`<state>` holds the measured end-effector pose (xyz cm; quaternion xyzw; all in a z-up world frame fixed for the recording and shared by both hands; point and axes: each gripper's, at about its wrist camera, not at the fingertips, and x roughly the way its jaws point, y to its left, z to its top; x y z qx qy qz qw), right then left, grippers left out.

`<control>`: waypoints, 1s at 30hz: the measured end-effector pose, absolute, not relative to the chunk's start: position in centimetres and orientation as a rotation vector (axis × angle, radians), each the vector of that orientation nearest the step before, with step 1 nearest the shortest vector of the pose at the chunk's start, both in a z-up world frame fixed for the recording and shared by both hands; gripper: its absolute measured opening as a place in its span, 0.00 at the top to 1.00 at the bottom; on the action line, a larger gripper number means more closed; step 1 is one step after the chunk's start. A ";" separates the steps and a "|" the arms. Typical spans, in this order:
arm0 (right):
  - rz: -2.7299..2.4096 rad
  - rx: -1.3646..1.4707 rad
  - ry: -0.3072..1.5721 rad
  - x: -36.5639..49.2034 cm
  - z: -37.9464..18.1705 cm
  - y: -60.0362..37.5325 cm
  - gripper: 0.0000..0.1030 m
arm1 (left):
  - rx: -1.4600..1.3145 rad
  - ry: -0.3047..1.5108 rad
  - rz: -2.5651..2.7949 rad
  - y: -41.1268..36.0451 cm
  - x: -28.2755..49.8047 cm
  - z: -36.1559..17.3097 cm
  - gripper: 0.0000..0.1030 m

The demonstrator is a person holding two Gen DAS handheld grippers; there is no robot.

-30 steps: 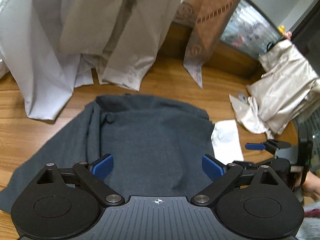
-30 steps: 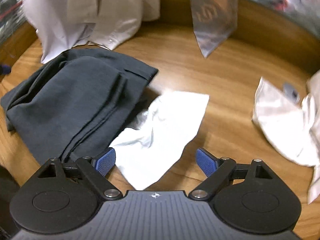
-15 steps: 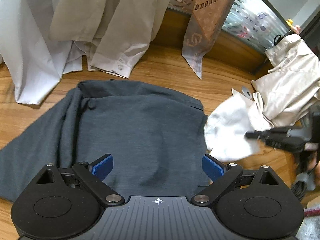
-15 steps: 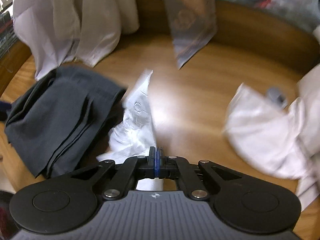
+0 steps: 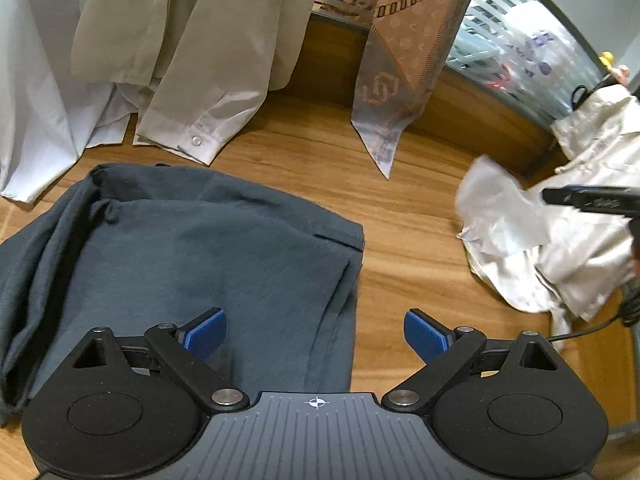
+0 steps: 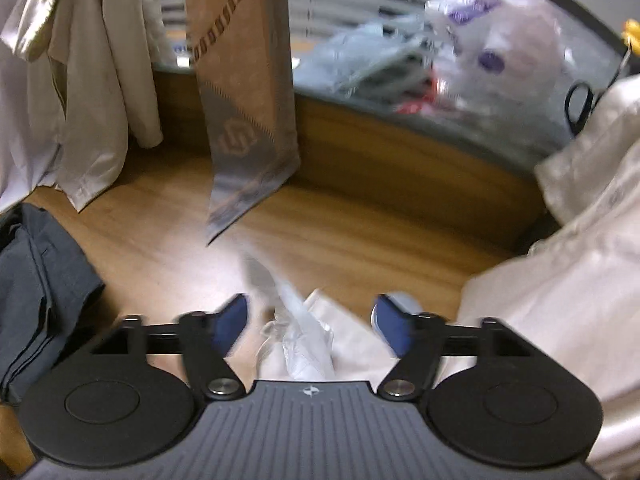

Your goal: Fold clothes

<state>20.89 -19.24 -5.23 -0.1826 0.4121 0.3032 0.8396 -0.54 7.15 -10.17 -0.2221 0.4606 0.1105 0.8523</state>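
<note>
My left gripper (image 5: 316, 334) has its fingers spread wide and holds nothing. Its left finger (image 5: 206, 330) sits over the dark grey garment (image 5: 200, 256), which lies folded flat on the wooden surface (image 5: 408, 232); the garment's right edge runs between the two fingers, and the right finger (image 5: 424, 332) is over bare wood. I cannot tell whether either finger touches the cloth.

My right gripper (image 6: 310, 322) is also parted, with a crumpled white cloth (image 6: 304, 344) lying loose between the fingers, not pinched. The view is blurred. To the right of those fingers is a pale cream garment (image 6: 560, 304); the dark grey garment lies well to their left. Ahead of both grippers hang white shirts (image 5: 192, 52) and a tan patterned scarf (image 5: 400, 60).
</note>
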 end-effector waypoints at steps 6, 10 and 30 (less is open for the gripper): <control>0.704 -0.412 0.876 21.4 -4.8 -19.6 0.19 | -0.455 0.971 0.327 5.4 2.0 -12.1 0.07; 0.737 -0.414 0.889 20.9 -5.0 -19.7 0.19 | -0.446 0.980 0.361 4.9 3.6 -13.2 0.07; 0.825 -0.288 1.007 16.2 -7.1 -17.1 0.19 | -0.546 0.883 0.552 12.1 -1.2 -8.2 0.91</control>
